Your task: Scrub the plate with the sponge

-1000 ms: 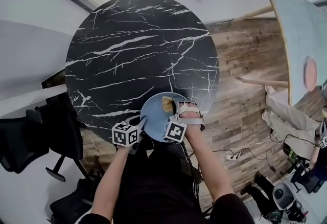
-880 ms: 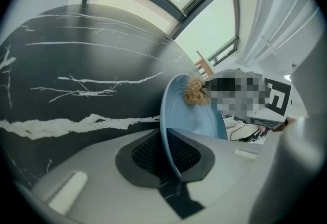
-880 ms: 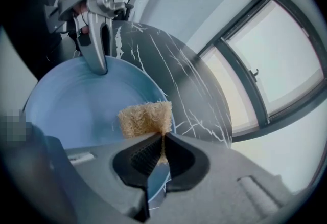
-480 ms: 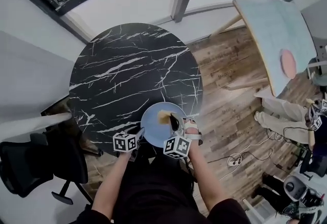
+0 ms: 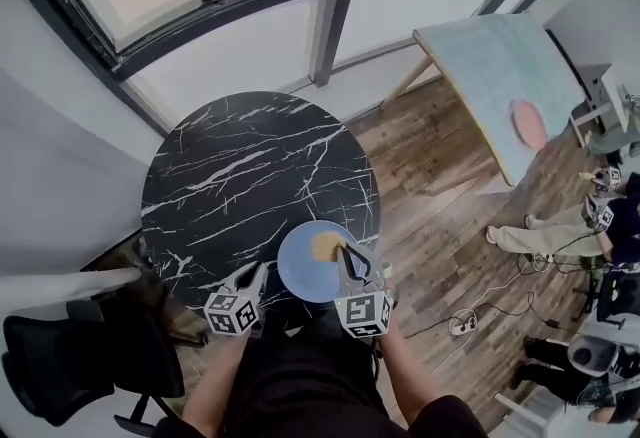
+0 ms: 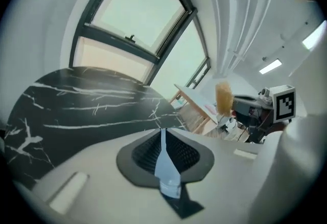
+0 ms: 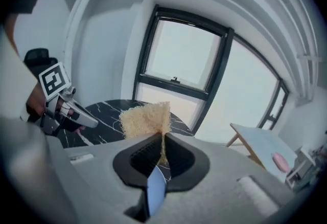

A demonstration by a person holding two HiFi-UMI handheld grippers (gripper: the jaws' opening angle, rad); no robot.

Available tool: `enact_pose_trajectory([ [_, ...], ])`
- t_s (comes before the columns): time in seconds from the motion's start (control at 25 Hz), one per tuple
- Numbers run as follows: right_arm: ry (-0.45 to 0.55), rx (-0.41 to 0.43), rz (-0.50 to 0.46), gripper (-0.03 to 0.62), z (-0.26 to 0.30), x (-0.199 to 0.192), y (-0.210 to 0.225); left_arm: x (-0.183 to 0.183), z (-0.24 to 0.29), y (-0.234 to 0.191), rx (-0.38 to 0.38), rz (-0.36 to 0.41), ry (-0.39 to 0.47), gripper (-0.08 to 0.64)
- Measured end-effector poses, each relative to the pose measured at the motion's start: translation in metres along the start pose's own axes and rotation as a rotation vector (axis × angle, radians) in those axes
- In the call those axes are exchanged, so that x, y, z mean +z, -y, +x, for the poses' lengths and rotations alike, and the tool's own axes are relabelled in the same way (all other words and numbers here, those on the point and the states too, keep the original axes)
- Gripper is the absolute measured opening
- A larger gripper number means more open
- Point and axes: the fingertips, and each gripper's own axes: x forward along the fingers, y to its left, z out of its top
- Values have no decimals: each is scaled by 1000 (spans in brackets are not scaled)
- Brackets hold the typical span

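A round blue plate (image 5: 303, 278) hangs over the near edge of the black marble table (image 5: 240, 176). My left gripper (image 5: 263, 271) meets the plate's left rim. In the left gripper view a thin pale blue strip (image 6: 163, 159), the rim seen edge-on, lies between its pads; these jaws have just been closing on it. My right gripper (image 5: 345, 252) is shut on a yellow sponge (image 5: 325, 246), held over the plate's far half. The sponge (image 7: 145, 118) sticks up past the right gripper's fingertips (image 7: 162, 138).
A pale table (image 5: 490, 56) with a pink disc (image 5: 528, 124) stands at the right on the wooden floor (image 5: 430, 186). A black office chair (image 5: 60, 356) is at the lower left. People sit at the far right (image 5: 560, 236). A cable (image 5: 465, 321) lies on the floor.
The table looks smaller and more of the room shows. Both grippers have risen. The right gripper has rolled, so the sponge now stands upright over the plate.
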Motion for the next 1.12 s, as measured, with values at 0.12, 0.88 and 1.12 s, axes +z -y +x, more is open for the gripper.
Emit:
enact_pose_trajectory([
  [0.12,66,-1,173,21,-17,24,8,46,-23,29,-57,81,121,3],
  [0.88,213,-159,545,18,-85,31,-31,94,-71,96,-229,397,307,2],
  [1.12,200,-158,537,18,-89,24,-28,100,-73,104,-231,386,341,2],
])
